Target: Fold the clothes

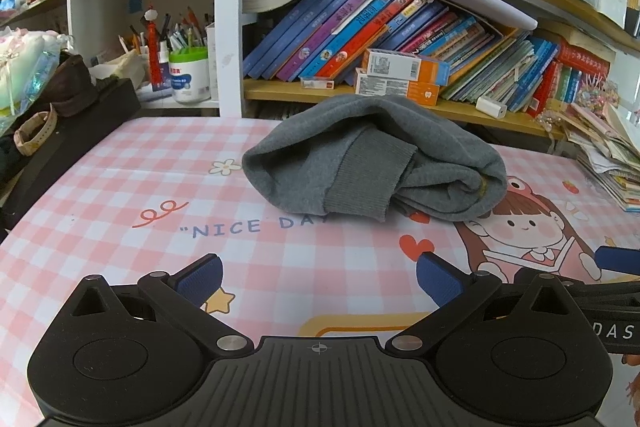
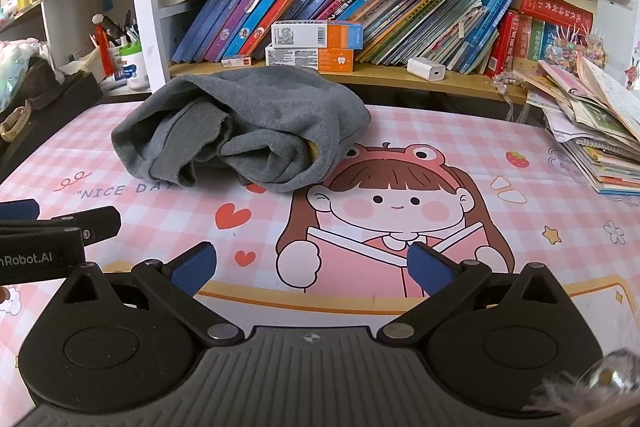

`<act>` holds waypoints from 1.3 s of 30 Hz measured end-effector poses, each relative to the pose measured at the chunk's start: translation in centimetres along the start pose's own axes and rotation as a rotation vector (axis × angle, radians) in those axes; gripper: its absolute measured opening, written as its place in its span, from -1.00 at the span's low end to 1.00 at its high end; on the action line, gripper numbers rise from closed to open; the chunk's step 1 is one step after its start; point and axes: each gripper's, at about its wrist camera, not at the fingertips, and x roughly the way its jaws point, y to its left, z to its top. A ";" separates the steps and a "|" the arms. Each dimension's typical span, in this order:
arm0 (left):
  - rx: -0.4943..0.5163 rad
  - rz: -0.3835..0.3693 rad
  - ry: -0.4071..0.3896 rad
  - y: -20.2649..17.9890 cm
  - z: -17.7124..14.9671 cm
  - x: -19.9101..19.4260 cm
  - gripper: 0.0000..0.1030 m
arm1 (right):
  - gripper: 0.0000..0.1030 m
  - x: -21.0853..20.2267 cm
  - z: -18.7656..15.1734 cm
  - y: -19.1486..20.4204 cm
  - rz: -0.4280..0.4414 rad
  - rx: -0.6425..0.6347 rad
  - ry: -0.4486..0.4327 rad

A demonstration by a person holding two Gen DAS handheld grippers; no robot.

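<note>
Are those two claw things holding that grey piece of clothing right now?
No. The left gripper and right gripper are both open and empty; the grey garment lies apart on the table.

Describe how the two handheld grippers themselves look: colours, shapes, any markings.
The left gripper and right gripper match: matte black bodies with ribbed centre plates, round pivot housings, silver pins and blue ribbed pads on the fingers. White lettering ending "Robot.AI" marks the left one's side. No cables or sleeves are visible.
</note>
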 end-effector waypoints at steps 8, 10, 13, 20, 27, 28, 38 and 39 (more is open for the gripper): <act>0.002 0.007 0.001 -0.1 0.0 0.1 1.00 | 0.99 -0.1 0.0 -0.1 0.000 0.000 -0.001; 0.001 0.009 0.001 -0.1 0.0 0.1 1.00 | 0.99 0.0 0.0 -0.1 0.000 -0.001 -0.001; -0.001 0.009 0.001 0.0 0.0 0.1 1.00 | 0.99 0.0 0.0 0.0 0.001 -0.003 0.000; -0.001 0.007 0.003 0.0 -0.1 0.1 1.00 | 0.99 0.1 0.1 0.0 0.004 -0.003 0.003; 0.003 0.003 0.006 -0.2 -0.2 0.1 1.00 | 0.99 0.2 0.0 0.0 0.004 -0.002 0.007; 0.002 0.003 0.007 -0.2 -0.2 0.1 1.00 | 0.99 0.1 0.0 0.0 0.004 -0.003 0.007; -0.002 0.006 -0.008 -0.2 -0.2 -0.1 1.00 | 1.00 0.1 -0.1 -0.1 0.005 -0.003 0.010; 0.000 0.006 -0.007 -0.3 -0.2 -0.1 1.00 | 0.99 0.1 -0.1 -0.1 0.005 -0.003 0.011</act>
